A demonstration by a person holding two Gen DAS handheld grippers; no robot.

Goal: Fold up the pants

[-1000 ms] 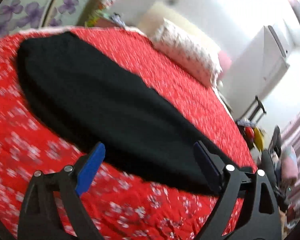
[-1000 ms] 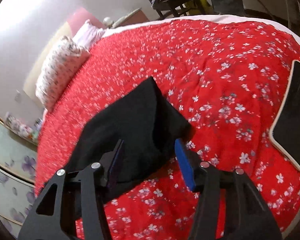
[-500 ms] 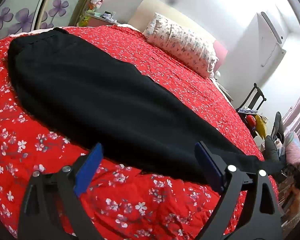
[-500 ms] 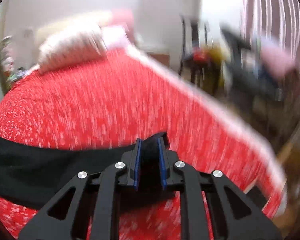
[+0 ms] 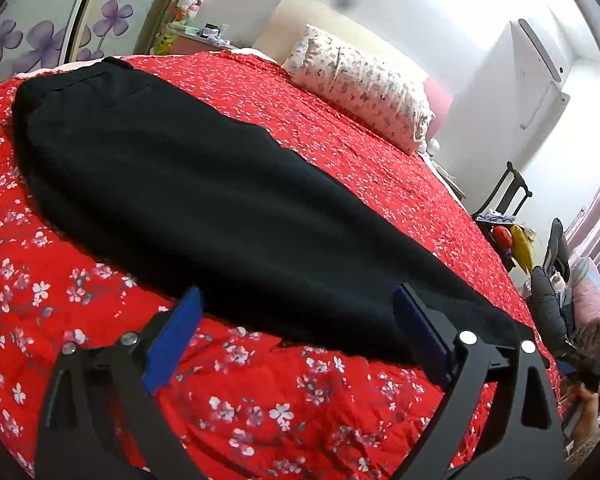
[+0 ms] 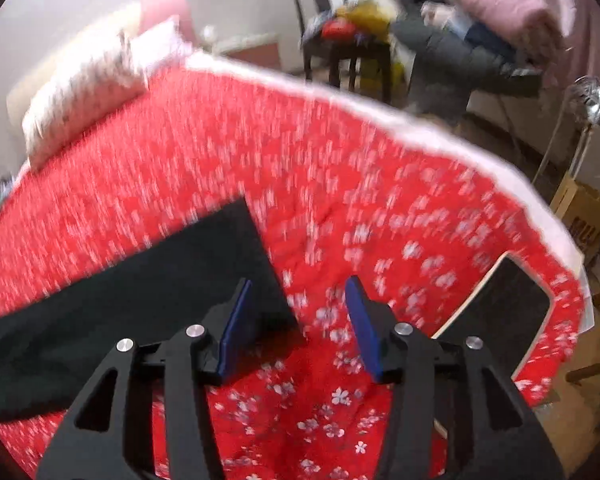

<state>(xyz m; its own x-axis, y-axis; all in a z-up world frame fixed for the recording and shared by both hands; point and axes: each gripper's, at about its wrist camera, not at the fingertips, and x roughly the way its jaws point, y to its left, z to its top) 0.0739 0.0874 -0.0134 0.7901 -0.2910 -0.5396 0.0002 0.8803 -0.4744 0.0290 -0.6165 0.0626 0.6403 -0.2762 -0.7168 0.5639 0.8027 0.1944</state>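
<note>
Black pants [image 5: 204, 200] lie flat and stretched long across a red flowered bedspread [image 5: 260, 400], waistband at the far left, leg end at the right. My left gripper [image 5: 296, 340] is open and empty, just above the near edge of the pants' middle. In the right wrist view the leg end of the pants [image 6: 172, 280] lies flat with a square corner. My right gripper [image 6: 298, 320] is open and empty over that corner; its left finger [image 6: 236, 328] is over the fabric, its right finger over bare bedspread [image 6: 380, 184].
A dark tablet-like slab [image 6: 496, 320] lies on the bed's right edge. Flowered pillows [image 5: 360, 84] lie at the head of the bed. A black chair [image 6: 340, 28] with clutter and piled clothes [image 6: 460, 28] stands beyond the bed. A cardboard box [image 6: 584, 216] sits on the floor.
My right gripper, shut on the leg end half a second ago, has opened and let it drop flat on the bed. The left gripper has stayed open, settling lower over the pants.
</note>
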